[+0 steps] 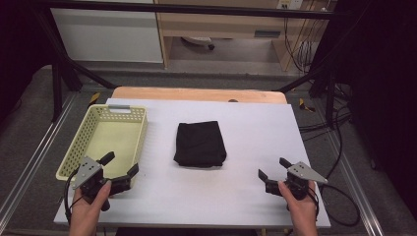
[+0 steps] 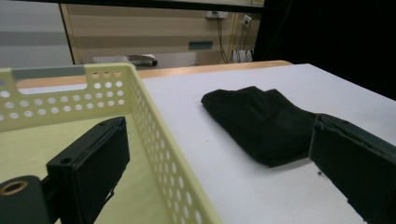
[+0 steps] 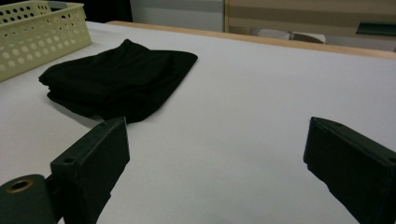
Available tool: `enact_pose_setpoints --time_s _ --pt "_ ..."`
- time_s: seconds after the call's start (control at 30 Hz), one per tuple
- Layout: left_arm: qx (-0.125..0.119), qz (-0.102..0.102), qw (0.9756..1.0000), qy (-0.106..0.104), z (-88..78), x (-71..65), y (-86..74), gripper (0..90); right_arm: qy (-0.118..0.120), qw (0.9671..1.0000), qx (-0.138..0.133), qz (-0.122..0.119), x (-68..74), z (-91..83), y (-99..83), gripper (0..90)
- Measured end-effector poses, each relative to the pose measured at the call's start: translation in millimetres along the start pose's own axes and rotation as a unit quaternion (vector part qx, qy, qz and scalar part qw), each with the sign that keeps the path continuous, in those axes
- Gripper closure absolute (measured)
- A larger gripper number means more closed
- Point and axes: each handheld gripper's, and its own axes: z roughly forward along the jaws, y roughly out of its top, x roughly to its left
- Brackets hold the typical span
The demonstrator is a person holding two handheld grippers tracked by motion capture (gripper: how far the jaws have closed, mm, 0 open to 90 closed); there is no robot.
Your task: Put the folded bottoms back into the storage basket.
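Note:
A folded black cloth [image 1: 199,143] lies flat in the middle of the white table [image 1: 246,128]; it also shows as the black cloth [image 2: 261,119] and the black cloth [image 3: 116,81] in the gripper views. A pale yellow perforated basket [image 1: 93,132] stands at the left. My left gripper [image 1: 120,164] is open at the basket's near right corner, one jaw over the basket [image 2: 154,135], one over the table. My right gripper [image 1: 273,168] is open near the front right, pointing toward the cloth, nothing between its jaws.
The table's wooden far edge [image 1: 196,93] runs behind the white surface. Black frame bars [image 1: 69,69] and cables [image 1: 339,123] surround the table. A wooden cabinet [image 1: 221,24] stands beyond it on the floor.

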Motion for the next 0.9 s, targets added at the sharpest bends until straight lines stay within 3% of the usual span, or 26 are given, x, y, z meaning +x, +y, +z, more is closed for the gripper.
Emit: enact_pose_setpoints --time_s 0.1,0.13,0.2,0.33,0.5,0.73,0.9 --pt "0.002 0.013 0.9999 -0.010 2.3 -10.1 0.1 4.7 -0.002 1.0000 -0.003 -0.009 4.4 -2.4 1.1 6.9" --pt "0.000 0.016 0.9998 -0.013 2.9 -14.1 0.7 4.8 -0.011 0.9995 0.002 -0.030 10.3 -2.9 1.4 6.4" --pt "0.004 0.032 0.9991 -0.027 6.3 -25.1 1.3 5.0 -0.015 0.9986 0.007 -0.050 13.8 -0.3 1.8 6.3" --pt "0.041 0.068 0.9952 -0.057 16.4 -51.9 1.0 5.2 -0.005 0.9984 0.022 -0.051 16.0 6.8 0.8 6.4" --pt "0.085 0.085 0.9896 -0.079 40.7 -78.2 -7.2 6.0 -0.001 0.9981 0.043 -0.045 17.2 12.4 -2.9 6.4" --pt "0.151 0.079 0.9821 -0.081 80.7 -78.1 -22.8 9.5 0.000 0.9975 0.055 -0.045 19.5 16.1 -4.1 6.1" --pt "0.170 0.066 0.9798 -0.081 101.1 -72.2 -27.9 11.6 0.006 0.9963 0.067 -0.054 23.0 19.6 -5.1 6.0"
